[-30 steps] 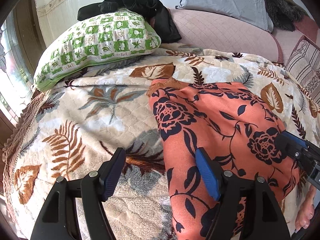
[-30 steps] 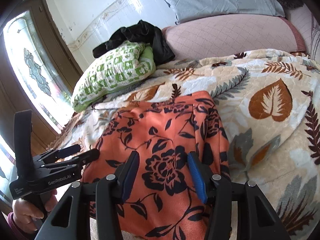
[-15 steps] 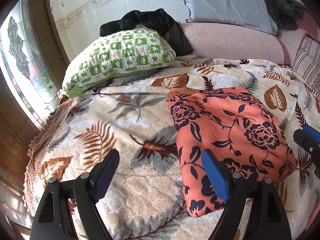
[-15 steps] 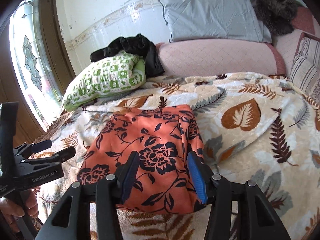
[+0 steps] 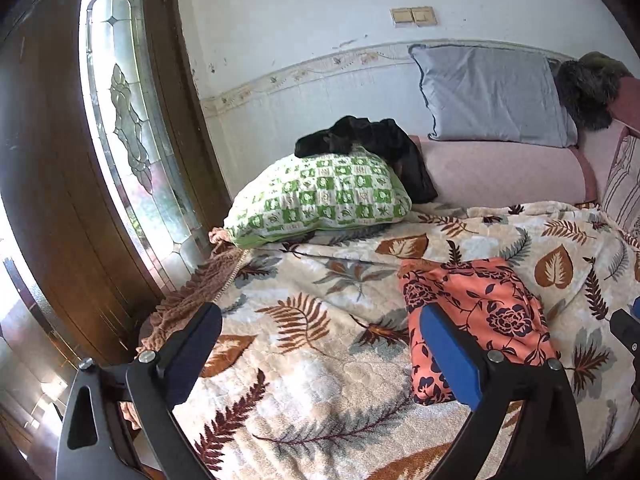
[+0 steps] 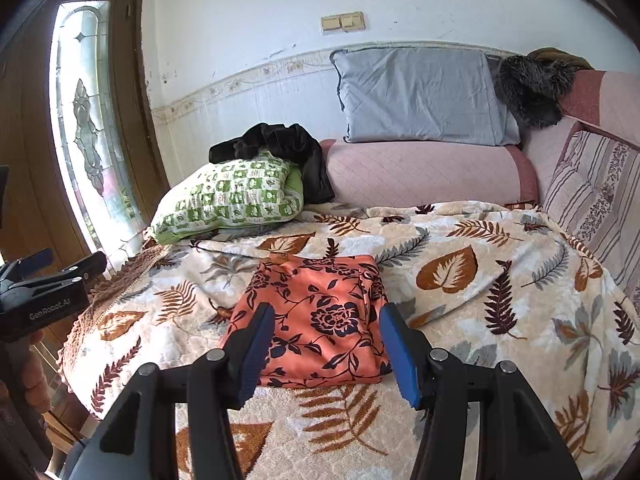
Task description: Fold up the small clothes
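Left gripper [image 5: 320, 354]: we see its jaws just opened wide, nothing between them
Right gripper [image 6: 326, 350]: jaws parted, just opening, empty
Orange floral garment [image 6: 320, 320]: we find it folded on the leaf-print blanket [image 6: 500, 320], beyond both grippers

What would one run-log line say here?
orange floral folded cloth: on leaf-print blanket | left gripper: open, empty | right gripper: open, empty

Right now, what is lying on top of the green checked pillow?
A crumpled black garment lies across the top of the green checked pillow and hangs down behind it. What is behind the pillow is hidden.
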The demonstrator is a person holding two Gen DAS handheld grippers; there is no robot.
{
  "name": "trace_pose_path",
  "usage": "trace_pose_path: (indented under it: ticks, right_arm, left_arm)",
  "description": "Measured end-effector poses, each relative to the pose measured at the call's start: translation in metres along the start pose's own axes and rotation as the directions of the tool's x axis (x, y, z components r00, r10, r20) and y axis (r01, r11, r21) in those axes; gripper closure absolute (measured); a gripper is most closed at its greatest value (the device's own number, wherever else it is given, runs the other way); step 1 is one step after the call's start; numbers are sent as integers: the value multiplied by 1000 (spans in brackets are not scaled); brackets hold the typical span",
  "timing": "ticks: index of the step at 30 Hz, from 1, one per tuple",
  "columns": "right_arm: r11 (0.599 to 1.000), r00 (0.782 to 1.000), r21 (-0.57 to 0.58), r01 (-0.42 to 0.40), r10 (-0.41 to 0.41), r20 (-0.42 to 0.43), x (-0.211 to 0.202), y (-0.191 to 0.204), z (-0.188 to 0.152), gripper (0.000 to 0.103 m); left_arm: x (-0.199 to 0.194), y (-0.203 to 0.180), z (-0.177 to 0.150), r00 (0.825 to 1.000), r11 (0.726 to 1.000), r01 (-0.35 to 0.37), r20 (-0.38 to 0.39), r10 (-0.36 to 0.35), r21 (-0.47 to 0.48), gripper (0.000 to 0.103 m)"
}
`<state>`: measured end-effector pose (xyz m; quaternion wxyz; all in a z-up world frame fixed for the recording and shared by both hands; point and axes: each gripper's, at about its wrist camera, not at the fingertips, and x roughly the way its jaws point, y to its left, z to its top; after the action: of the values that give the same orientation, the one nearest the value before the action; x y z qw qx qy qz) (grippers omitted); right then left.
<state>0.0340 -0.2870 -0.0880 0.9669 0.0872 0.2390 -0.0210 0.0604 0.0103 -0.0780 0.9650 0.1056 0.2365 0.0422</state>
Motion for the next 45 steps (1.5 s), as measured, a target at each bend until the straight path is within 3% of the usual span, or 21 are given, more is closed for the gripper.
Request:
trace_pose_path:
  ticks: [11,21,31,45]
  right_arm:
    - [997,996,-42,62,-64,-64,-37,38,11,43]
    - [989,994,-97,109,-108,9,-74,60,25,43]
    - [988,991,-78,136,-136,10,-94,62,29,43]
    - [983,984,-76,166,-160,77,-128,64,43,43]
  left_arm:
    - [-64,27,20,997,998,54,66,-51,-44,3]
    - [-99,36,29,989,994,97,115,-91,-44,3]
    - [-122,41,33,982,990,134,140,-128,-35,3]
    - [-155,47,37,966,984,177,194,-168,-27,3]
